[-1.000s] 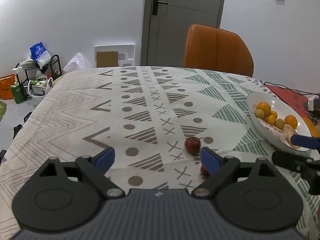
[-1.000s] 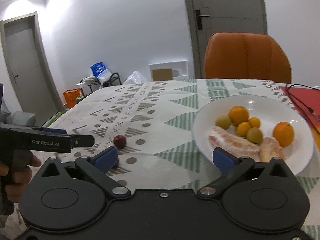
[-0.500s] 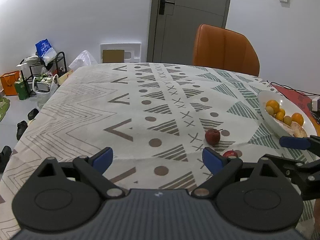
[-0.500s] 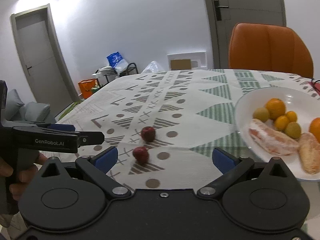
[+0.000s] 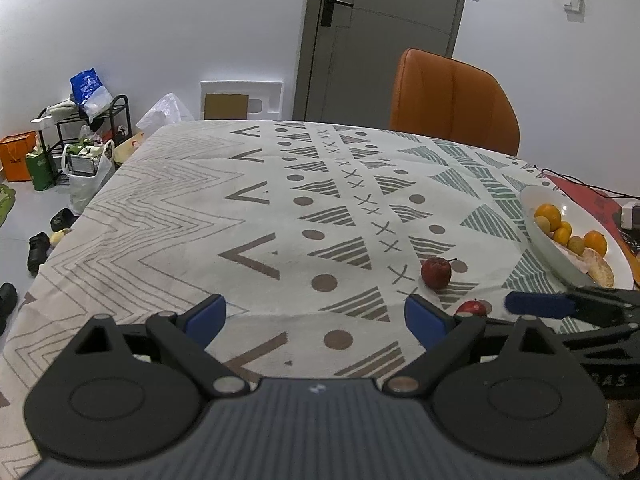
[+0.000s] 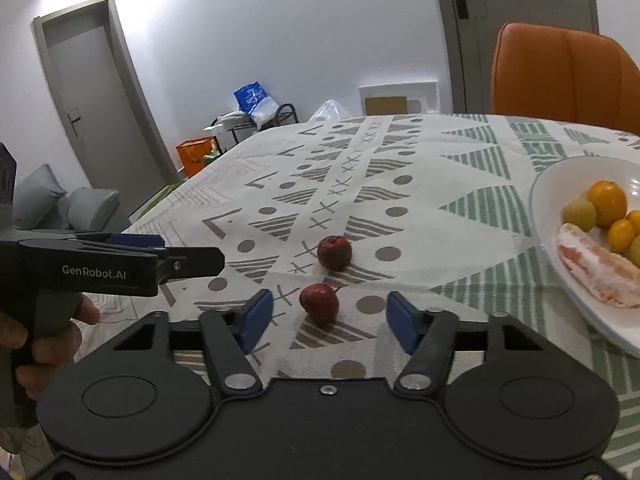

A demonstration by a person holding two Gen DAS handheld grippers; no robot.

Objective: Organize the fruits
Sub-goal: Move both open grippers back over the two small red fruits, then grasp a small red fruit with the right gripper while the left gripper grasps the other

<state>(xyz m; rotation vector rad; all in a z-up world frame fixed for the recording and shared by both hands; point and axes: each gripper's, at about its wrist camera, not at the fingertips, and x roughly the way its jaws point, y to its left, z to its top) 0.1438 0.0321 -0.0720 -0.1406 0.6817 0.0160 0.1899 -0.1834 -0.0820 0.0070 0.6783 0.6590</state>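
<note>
Two small red fruits lie on the patterned tablecloth (image 6: 460,200), left of the white bowl (image 6: 560,184). At far left in the right wrist view, a hand (image 6: 44,344) grips the left gripper (image 5: 316,316), whose blue-padded fingers stand wide apart over bare cloth with nothing between them. The near red fruit (image 6: 319,303) sits between the spread fingers of the right gripper (image 6: 330,318), touching neither pad; the far red fruit (image 6: 334,252) rests just beyond it. To the right, the bowl holds oranges (image 6: 608,198), small yellow-green fruits and peeled citrus segments (image 6: 592,268). An orange chair (image 6: 560,76) stands behind the table.
</note>
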